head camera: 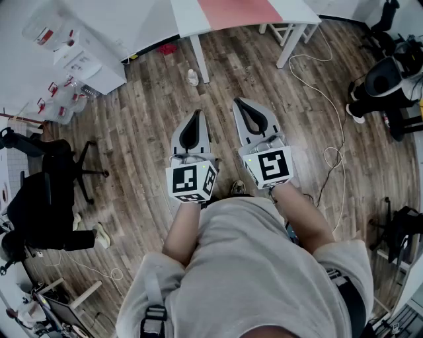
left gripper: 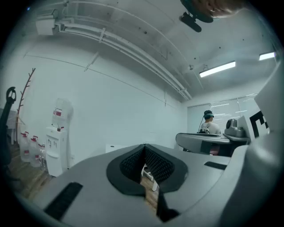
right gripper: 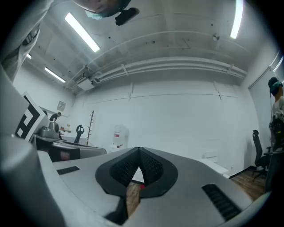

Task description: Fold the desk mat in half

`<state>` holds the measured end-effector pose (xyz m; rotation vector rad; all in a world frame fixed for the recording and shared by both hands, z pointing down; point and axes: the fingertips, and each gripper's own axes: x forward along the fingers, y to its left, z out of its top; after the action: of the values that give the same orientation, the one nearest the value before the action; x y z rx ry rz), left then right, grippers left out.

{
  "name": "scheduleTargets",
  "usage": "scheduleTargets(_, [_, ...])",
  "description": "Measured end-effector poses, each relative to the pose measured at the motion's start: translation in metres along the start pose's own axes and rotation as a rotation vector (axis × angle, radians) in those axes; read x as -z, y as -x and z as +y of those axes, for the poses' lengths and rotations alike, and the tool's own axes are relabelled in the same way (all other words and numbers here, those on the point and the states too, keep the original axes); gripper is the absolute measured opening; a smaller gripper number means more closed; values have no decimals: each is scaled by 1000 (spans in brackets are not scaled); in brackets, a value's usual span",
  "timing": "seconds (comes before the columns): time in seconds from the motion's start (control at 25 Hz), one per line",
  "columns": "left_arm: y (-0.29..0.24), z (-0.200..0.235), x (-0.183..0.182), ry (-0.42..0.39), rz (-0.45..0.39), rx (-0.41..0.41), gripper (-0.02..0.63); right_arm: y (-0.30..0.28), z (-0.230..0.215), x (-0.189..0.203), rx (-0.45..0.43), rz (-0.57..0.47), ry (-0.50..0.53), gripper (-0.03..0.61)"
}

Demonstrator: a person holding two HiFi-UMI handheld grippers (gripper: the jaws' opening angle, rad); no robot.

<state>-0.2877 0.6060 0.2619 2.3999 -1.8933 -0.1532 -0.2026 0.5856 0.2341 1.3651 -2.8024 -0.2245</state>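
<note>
**Figure: approach stage, before the fold.** The left gripper [head camera: 193, 119] and right gripper [head camera: 246, 109] are held level and side by side above the wood-plank floor [head camera: 145, 132]. Each has its fingers [left gripper: 129, 166] closed tip to tip, with nothing between them. The desk mat [head camera: 231, 12], a flat salmon-pink sheet, lies unfolded on the white desk [head camera: 294, 14], well apart from both grippers and partly cut off by the frame edge.

Suggested technique: step up to the desk, part the fingers, and pinch two corners of one edge, one per gripper. The sheet should then lift evenly and can be laid edge on edge.

The mat looks thin, smooth and pliable. The fingers are grey moulded shells lined with black ribbed pads, which should suit a thin edge.
</note>
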Motion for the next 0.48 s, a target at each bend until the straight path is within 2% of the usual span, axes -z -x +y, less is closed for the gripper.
scheduleTargets(0.12, [-6, -9, 12, -40, 24, -19, 11, 4, -10, 9, -9, 15, -6, 38])
scheduleTargets(0.28, [-14, -19, 30, -39, 62, -21, 11, 8, -24, 31, -18, 43, -29, 40])
scheduleTargets(0.48, [-38, -10, 43, -37, 110, -14, 11, -9, -41, 50, -7, 77, -59, 40])
